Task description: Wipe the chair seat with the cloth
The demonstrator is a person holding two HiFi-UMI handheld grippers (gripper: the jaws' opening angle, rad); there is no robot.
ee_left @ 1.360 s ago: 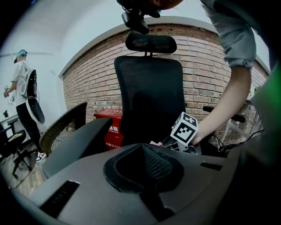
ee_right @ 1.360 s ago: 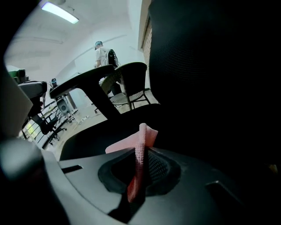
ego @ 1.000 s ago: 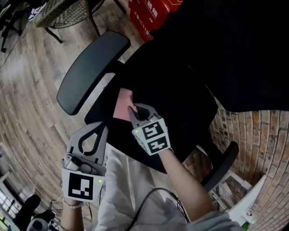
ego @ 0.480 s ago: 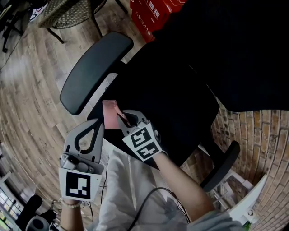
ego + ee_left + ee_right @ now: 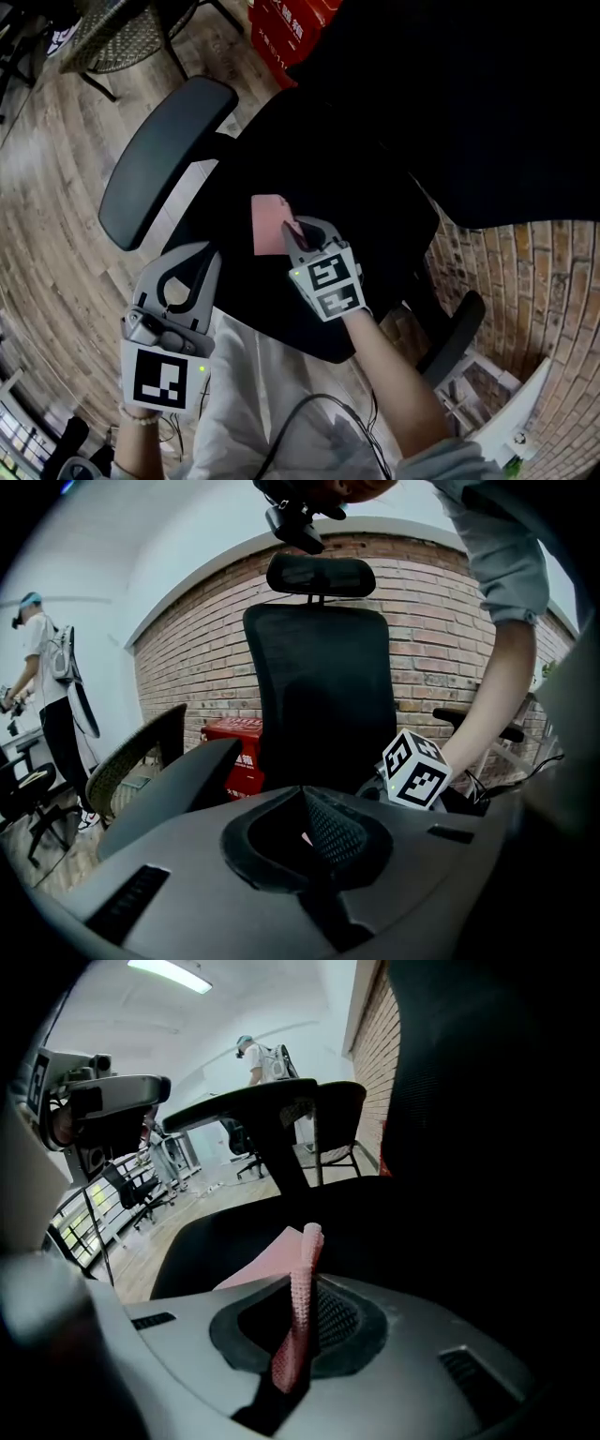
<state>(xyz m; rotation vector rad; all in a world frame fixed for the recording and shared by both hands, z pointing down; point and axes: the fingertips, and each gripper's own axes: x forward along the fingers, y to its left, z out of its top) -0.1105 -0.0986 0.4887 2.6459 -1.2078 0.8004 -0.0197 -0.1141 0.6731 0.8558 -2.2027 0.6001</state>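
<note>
One: Back from the seat's rim slides the right gripper [image 5: 298, 230], its fingers [image 5: 337, 1321] clamped on one thin fold of the pink cloth [image 5: 270, 225], which lies flat on the chair seat [image 5: 375, 244].

Two: Slim bite, that! Drag on the fabric could tug it free. The left gripper [image 5: 305, 808], fingers together and empty, hangs beside the seat, so nothing steadies the chair.

The cloth [image 5: 270, 225] looks waffle-textured, the chair seat [image 5: 375, 234] matt, the floor [image 5: 56, 187] wooden.
</note>
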